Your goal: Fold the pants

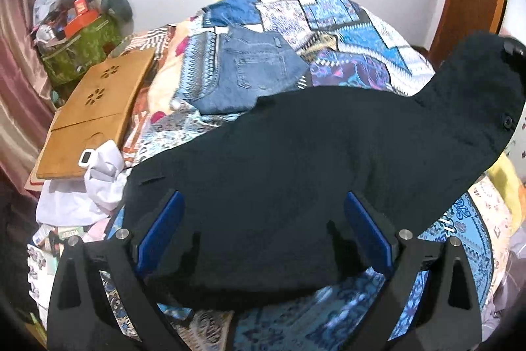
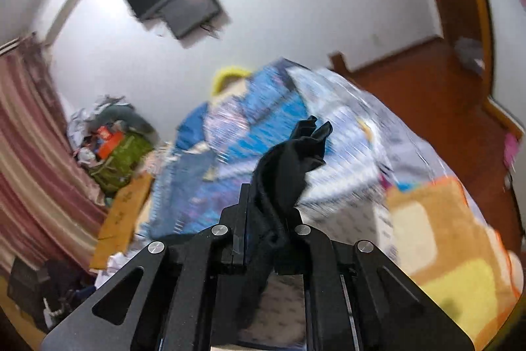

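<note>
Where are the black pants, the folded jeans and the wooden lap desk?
black pants (image 1: 296, 160): left wrist view, middle of the spread dark fabric.
folded jeans (image 1: 256, 71): left wrist view, back pocket area.
wooden lap desk (image 1: 98, 107): left wrist view, centre of its top panel.

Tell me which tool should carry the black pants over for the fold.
Right. The right tool is shut on a bunched end of the black pants and lifted off the bed. The left tool is open, its fingers either side of the cloth, gripping nothing.
</note>
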Demonstrator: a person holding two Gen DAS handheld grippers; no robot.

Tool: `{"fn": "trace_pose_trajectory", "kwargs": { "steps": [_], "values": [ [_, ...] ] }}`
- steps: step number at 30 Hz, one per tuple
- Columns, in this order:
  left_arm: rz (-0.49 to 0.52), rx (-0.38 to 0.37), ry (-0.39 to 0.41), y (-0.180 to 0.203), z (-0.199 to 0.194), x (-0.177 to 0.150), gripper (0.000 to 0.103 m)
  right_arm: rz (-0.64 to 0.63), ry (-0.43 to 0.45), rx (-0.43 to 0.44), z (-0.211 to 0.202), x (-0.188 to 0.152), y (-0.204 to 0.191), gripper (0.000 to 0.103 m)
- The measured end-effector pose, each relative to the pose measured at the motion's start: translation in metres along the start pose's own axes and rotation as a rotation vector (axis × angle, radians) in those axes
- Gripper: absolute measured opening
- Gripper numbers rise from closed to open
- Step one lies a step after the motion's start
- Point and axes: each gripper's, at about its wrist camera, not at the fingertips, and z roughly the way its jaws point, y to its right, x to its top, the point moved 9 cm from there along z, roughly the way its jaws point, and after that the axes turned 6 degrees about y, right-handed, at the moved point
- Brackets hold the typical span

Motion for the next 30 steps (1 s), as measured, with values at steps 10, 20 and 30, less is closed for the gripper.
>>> {"fn": "trace_pose_trajectory", "kwargs": {
  "steps": [10, 20, 30],
  "values": [
    [-0.082, -0.014, 0.053, -0.043, -0.041, -0.002, 0.099, -0.108, -0.119, 0.186, 0.059, -0.048, -0.127, 0.008],
    [-0.139, -0.012, 0.022, -0.065, -0.051, -0.025, 0.099, -0.286, -0.490, 0.240, 0.106, -0.208, -0.179, 0.013],
    [-0.146, -0.045, 0.015, -0.049, -0.040, -0.010, 0.099, -0.375, -0.624, 0.325, 0.085, -0.227, -0.197, 0.058]
  ]
}}
